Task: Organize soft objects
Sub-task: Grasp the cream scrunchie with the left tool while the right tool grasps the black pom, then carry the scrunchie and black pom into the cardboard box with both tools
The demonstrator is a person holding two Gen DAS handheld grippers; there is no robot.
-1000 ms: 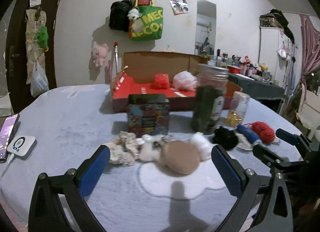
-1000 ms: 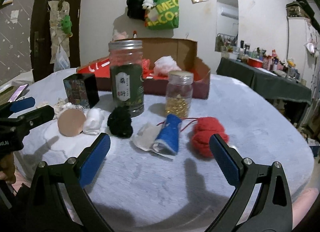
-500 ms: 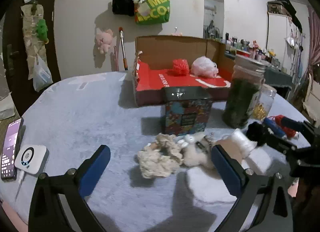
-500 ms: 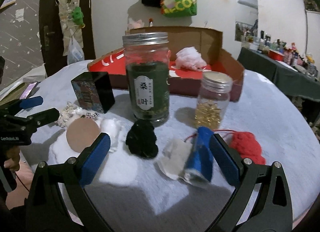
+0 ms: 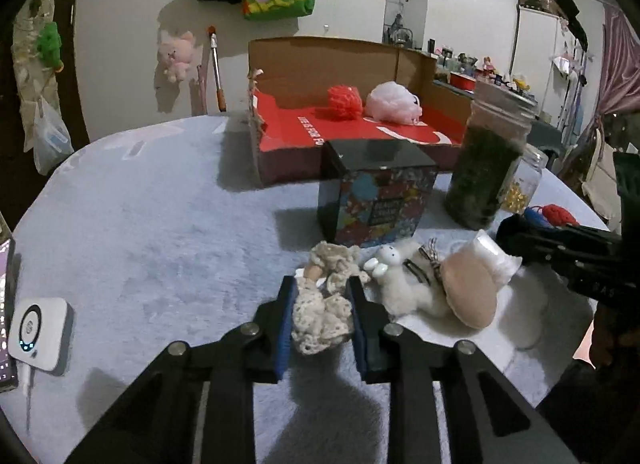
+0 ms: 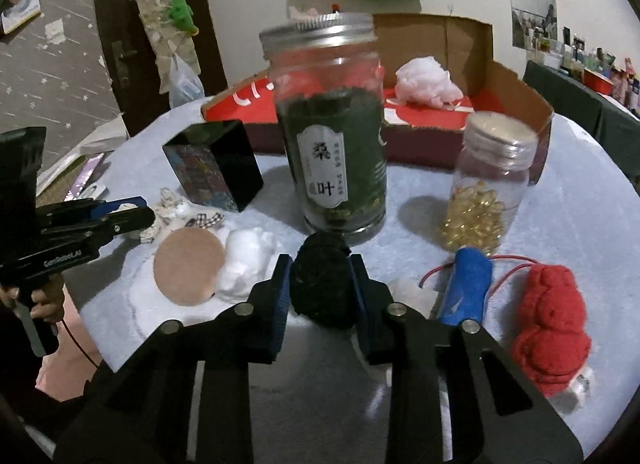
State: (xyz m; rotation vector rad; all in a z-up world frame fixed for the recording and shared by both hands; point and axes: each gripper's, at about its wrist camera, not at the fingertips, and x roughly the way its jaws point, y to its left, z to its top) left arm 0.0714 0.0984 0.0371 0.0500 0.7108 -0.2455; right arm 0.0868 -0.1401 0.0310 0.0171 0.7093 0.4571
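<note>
— What is held in the containers on the counter point(image 5: 152, 224)?

— An open cardboard box point(image 5: 360, 132) with a red floor is seen at the back; a red mesh puff point(image 5: 345, 102) and a pale pink puff point(image 5: 394, 101) lie inside it. In front of the box a tall glass jar point(image 6: 332, 136) with a metal lid is filled partway with dark green leaves. Just right of the jar, a small clear jar point(image 6: 488, 188) is loaded with golden capsules. Left of the tall jar, a closed patterned tin point(image 5: 378, 200) is stood; its contents cannot be told.

— And what has changed?

— Both tongs, spread wide a second ago with nothing between them, have just been closing. The left tongs point(image 5: 322, 318) are now pressed onto a cream crocheted toy point(image 5: 322, 312), in front of the tin, beside a white plush rabbit point(image 5: 404, 280) and a tan round cushion point(image 5: 472, 292). The right tongs point(image 6: 320, 290) are clamped on a black pom-pom point(image 6: 322, 284), directly before the tall jar. A blue roll point(image 6: 470, 284) and a red knitted toy point(image 6: 552, 324) are left lying to the right of the pom-pom.
</note>
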